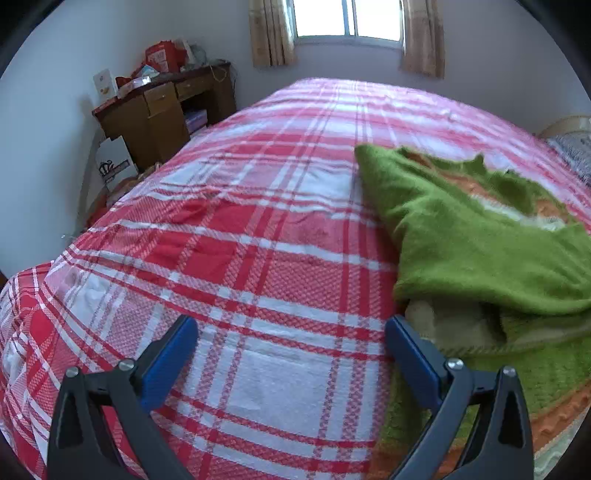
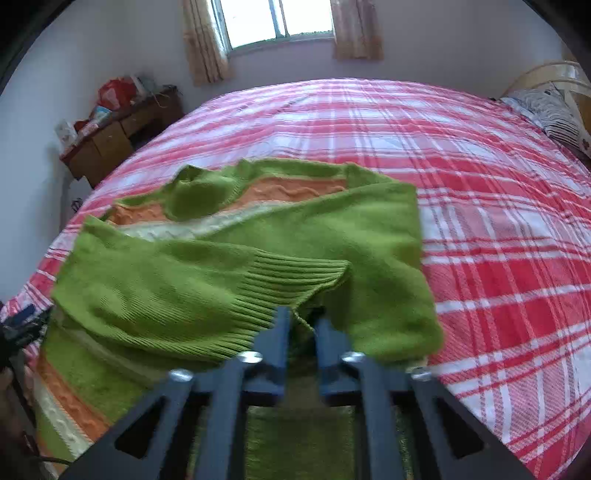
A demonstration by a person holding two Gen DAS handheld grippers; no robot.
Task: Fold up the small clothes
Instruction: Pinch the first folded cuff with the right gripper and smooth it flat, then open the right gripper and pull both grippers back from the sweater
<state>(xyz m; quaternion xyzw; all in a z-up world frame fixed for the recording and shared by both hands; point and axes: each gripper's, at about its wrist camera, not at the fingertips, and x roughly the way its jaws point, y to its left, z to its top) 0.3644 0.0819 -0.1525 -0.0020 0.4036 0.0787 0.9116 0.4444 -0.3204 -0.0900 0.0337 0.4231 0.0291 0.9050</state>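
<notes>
Between the right gripper's (image 2: 301,326) narrowly parted blue fingers, ribbed cuff of green knitted sweater (image 2: 236,280), unpinched. Left gripper (image 1: 291,332) wide apart over red-and-white checked bedspread (image 1: 258,236), sweater at three o'clock. Brown wooden desk (image 1: 162,110) at ten, curtained window (image 1: 347,18) at twelve.

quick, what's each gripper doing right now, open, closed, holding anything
Left gripper: open, empty, over the bedspread.
Right gripper: narrowly open at the green sweater cuff, not clamping it.

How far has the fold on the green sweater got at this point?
Done: both sleeves lie folded across the green sweater on the plaid bedspread. In hand: the right gripper sits at the ribbed cuff, jaws slightly apart, nothing clamped; the left gripper hangs open beside it. Left: folding the body, whose striped hem is still spread out.
</notes>
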